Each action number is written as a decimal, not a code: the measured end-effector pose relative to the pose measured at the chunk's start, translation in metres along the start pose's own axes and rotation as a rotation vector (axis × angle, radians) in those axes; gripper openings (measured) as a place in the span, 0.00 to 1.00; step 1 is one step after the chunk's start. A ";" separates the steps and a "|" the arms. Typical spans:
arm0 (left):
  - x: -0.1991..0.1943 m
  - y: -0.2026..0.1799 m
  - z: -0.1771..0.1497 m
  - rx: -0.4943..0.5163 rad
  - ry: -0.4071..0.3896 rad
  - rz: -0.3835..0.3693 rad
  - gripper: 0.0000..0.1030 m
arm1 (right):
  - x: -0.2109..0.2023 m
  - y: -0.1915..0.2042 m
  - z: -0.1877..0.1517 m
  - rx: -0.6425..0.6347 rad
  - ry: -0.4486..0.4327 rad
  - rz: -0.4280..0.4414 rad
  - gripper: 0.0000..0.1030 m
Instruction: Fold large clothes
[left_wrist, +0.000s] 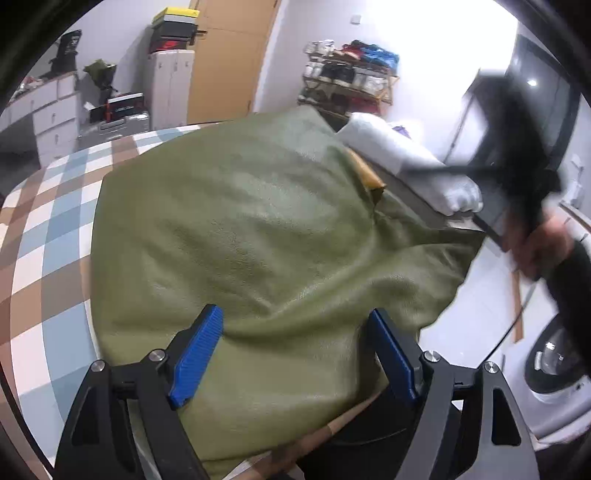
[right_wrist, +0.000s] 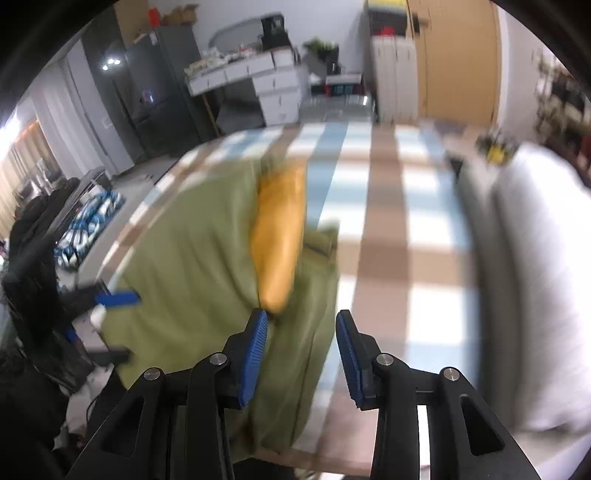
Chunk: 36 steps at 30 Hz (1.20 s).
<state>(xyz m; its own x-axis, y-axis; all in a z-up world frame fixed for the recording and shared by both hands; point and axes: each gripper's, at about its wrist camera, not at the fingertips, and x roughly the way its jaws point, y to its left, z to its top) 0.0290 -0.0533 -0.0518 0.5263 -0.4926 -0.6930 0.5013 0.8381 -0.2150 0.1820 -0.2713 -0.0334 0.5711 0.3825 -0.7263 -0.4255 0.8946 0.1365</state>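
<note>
In the left wrist view, the green garment (left_wrist: 258, 236) lay spread on the checked bed (left_wrist: 48, 221), seemingly folded at least once, while the left hand-held gripper (left_wrist: 291, 354) hovered over its near edge, jaws wide and empty. In the blurred right wrist view, the right hand-held gripper (right_wrist: 301, 354) was likewise agape and holding nothing above the garment's edge with its orange lining (right_wrist: 280, 240) showing, so further folds probably remained.

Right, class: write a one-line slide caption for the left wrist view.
Open left claw poised over the green garment spread on the checked bed.

I see a large olive-green garment (left_wrist: 258, 229) with a soft, leather-like grain and faint sheen, its mustard-yellow lining (right_wrist: 279, 236) smoother. It lies on a matt checked cloth bedsheet (right_wrist: 384, 229). My left gripper (left_wrist: 295, 354) has ribbed blue plastic pads (left_wrist: 195, 358).
</note>
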 end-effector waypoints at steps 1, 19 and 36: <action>0.005 -0.003 0.002 0.024 0.003 0.025 0.73 | -0.017 0.004 0.014 -0.014 -0.060 -0.013 0.38; 0.042 -0.019 0.005 0.131 0.007 0.151 0.82 | 0.150 0.032 0.066 -0.139 0.209 -0.139 0.31; 0.036 -0.008 -0.004 0.141 0.030 0.148 0.90 | 0.054 0.049 -0.082 0.076 0.048 -0.115 0.50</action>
<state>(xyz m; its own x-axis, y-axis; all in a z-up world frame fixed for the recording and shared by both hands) 0.0410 -0.0765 -0.0778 0.5816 -0.3573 -0.7308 0.5123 0.8587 -0.0121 0.1351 -0.2256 -0.1212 0.5781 0.2669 -0.7711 -0.3040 0.9474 0.1000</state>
